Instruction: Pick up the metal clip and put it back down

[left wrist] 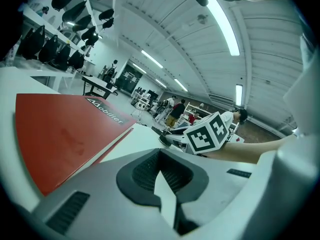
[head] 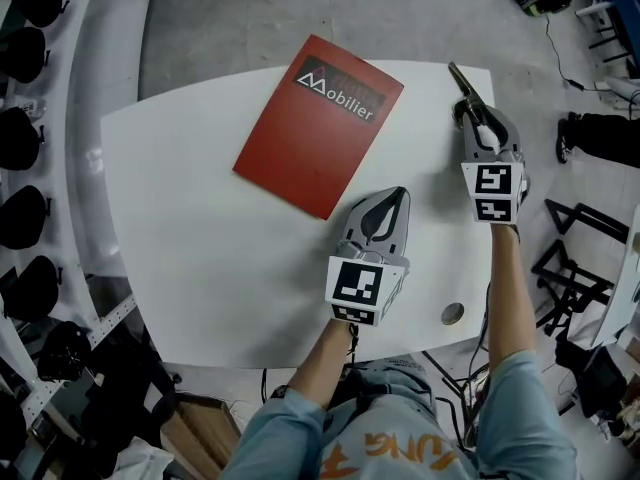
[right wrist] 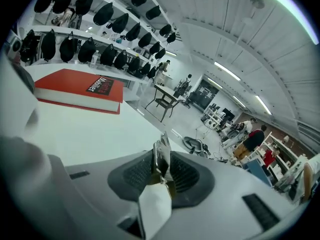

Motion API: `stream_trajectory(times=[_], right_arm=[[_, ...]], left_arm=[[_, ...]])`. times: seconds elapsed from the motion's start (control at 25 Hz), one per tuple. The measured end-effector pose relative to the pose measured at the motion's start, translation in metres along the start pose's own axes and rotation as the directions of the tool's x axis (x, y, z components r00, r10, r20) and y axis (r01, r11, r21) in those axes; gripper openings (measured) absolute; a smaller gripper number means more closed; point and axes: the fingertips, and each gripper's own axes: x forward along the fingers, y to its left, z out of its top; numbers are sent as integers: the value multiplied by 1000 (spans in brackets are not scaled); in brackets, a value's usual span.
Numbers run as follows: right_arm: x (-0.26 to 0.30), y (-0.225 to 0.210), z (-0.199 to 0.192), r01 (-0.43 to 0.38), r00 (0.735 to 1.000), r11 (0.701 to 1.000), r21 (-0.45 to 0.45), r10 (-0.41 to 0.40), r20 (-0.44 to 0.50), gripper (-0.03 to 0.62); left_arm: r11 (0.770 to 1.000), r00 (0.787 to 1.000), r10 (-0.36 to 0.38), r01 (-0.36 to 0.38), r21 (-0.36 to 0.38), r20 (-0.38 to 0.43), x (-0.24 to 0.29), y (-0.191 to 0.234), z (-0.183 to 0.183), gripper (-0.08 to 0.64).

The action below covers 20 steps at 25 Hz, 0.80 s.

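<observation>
Head view, starting at the left edge: a rack (head: 30,168) carries a column of dark rounded items beside the white table (head: 180,218). On the far half of the table lies a red book (head: 315,128), flat and turned at a slant, with white lettering on a dark band near its far corner.

Just right of the book's near corner sits the left claw (head: 396,200), low over the middle of the table and pointing away from the person. The left gripper view shows its jaws pressed together with nothing between them; the book's cover fills the left of that view, and the other claw's marker cube (left wrist: 210,132) appears beyond it to the right.

Further right, near the table's near edge, there is a small round cap (head: 452,314) set into the surface. Above it in the head view, the right claw (head: 472,110) is by the far right corner of the table. Its jaws are clamped on the metal clip (head: 461,78), which sticks out forward past the tips towards the table's edge. The right gripper view shows the clip (right wrist: 161,156) standing upright between the ribbed pads. Whether the clip touches the table cannot be told.
</observation>
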Motion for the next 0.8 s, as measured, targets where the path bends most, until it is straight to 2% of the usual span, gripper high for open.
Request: stream_trajectory(times=[0.32,0.52,0.8], right_arm=[[-6,-4,2,32,999,998,-46,-32,-4,57],[-18,0,5,16,1000,998,-67,-16,-3,36],[-46,13,6,-45,999,999,13,44,14,29]], left_arm=[[999,999,50,-49,-21,20,-10,8,6,9],[996,996,83,-83,-24,31,-21,9,7,9],[993,992,120,-119,-17,47,-47,-2,4,9]])
